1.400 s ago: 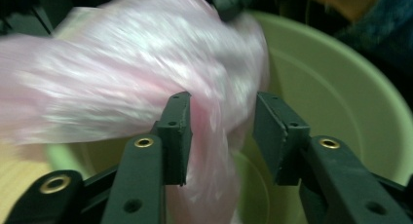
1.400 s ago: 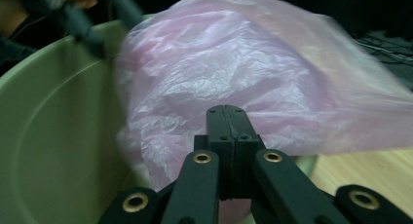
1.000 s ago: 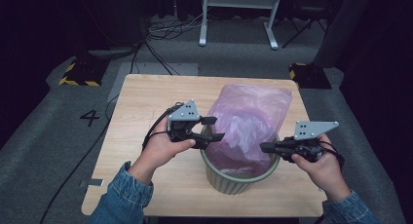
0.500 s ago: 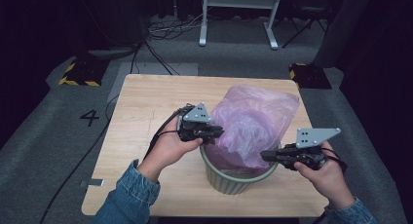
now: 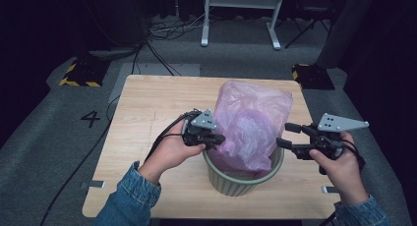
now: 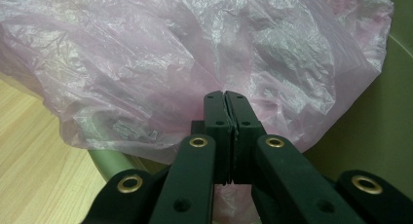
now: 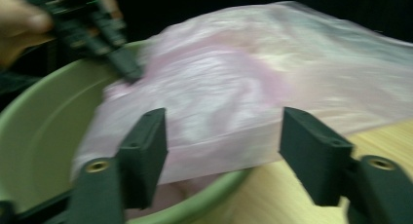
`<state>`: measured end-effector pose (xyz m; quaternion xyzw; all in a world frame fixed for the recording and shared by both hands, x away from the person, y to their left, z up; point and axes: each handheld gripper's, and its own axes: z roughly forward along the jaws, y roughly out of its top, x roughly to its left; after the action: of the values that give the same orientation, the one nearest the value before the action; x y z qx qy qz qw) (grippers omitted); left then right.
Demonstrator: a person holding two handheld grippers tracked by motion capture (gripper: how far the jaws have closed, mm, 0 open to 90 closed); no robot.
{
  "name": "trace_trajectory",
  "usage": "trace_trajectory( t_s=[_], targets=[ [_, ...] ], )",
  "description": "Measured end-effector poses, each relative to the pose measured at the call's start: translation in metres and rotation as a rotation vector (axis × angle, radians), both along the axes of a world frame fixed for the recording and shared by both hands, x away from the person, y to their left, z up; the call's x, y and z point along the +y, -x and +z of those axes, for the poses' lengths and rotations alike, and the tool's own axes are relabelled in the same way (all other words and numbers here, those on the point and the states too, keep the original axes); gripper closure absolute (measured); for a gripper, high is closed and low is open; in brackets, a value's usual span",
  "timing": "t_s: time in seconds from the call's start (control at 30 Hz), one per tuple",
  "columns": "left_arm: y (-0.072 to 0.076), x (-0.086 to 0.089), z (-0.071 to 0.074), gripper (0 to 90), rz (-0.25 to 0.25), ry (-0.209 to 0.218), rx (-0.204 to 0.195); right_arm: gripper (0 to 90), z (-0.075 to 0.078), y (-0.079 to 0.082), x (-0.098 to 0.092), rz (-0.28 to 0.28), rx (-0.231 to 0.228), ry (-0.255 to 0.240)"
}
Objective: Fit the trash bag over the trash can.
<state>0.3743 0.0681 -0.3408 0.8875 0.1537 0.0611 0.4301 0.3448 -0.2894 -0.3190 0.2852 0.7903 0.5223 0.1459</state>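
since the earlier frame our left gripper [image 5: 220, 138] has clamped the pink bag [image 5: 253, 123] at its left edge, and the right gripper [image 5: 286, 135] jaws have just been opening, now wide w/ nothing between. bag stands half in the green bin [image 5: 231, 179] at table [image 5: 147, 103] front; we reckon lining's only begun, edges not yet over the rim.

- Right gripper view: whole pic motion-blurred; pink bag [image 7: 253, 83] w/ soft edges, cut by right edge.
- Green bin [image 7: 44, 131]: cut by left & bottom edges; its floor hidden under bag, ahead of the jaws.
- Left gripper [image 6: 225, 100]: jaws meet on bag film; whatever is inside the bag can't be told.
- High view: bin [image 5: 236, 179] interior hidden by bag; person's forearms cut at bottom edge.
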Motion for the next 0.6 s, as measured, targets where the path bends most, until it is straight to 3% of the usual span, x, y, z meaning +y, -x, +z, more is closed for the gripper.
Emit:
trace_trajectory(
  t_s=[0.17, 0.27, 0.3, 0.37, 0.47, 0.53, 0.6],
  targets=[
    [0.000, 0.000, 0.000, 88.3, -0.012, 0.000, 0.003, 20.1, -0.005, -0.016, -0.004, -0.121, 0.064, -0.032],
    [0.000, 0.000, 0.000, 87.7, -0.015, 0.002, 0.005, 23.4, -0.009, -0.023, -0.001, -0.121, 0.114, -0.059],
    [0.000, 0.000, 0.000, 87.2, -0.016, 0.003, 0.004, 28.2, -0.010, -0.025, 0.000, -0.114, 0.126, -0.068],
    [0.002, 0.000, 0.001, 85.2, -0.021, 0.014, 0.004, 55.7, -0.010, -0.027, 0.003, -0.075, 0.128, -0.074],
    [0.006, 0.000, 0.004, 82.0, -0.027, 0.037, -0.005, 77.8, -0.007, -0.026, 0.006, -0.041, 0.098, -0.053],
    [0.008, 0.001, 0.008, 79.5, -0.032, 0.052, -0.010, 85.9, -0.003, -0.023, 0.009, -0.020, 0.064, -0.032],
    [0.011, 0.001, 0.012, 74.4, -0.026, 0.073, -0.020, 88.6, 0.001, -0.018, 0.012, 0.003, 0.020, -0.009]
  ],
)
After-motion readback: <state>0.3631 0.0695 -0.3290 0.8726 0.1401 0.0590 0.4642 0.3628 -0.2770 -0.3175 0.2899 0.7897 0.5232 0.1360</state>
